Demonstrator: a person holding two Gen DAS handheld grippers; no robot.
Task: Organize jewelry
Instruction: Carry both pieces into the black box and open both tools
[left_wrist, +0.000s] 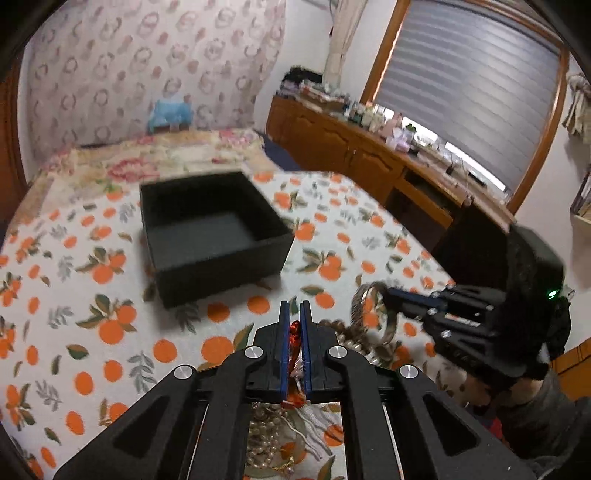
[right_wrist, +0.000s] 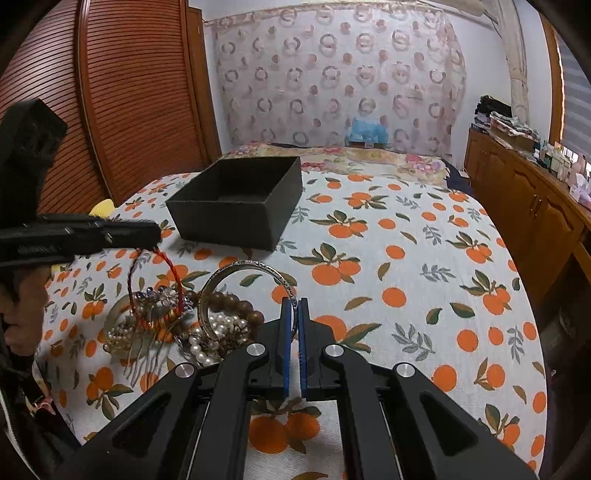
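Observation:
A black open box stands on the orange-print cloth; it also shows in the right wrist view and looks empty. My left gripper is shut on a red cord bracelet, which hangs as a loop below its tip in the right wrist view. My right gripper is shut on a silver bangle, lifted above the jewelry pile of pearls, wooden beads and a hair comb. The right gripper with the bangle shows at the right of the left wrist view.
The cloth covers a bed. A wooden dresser with bottles runs along the right. A slatted wooden door stands at the left. A blue item sits at the bed's far end.

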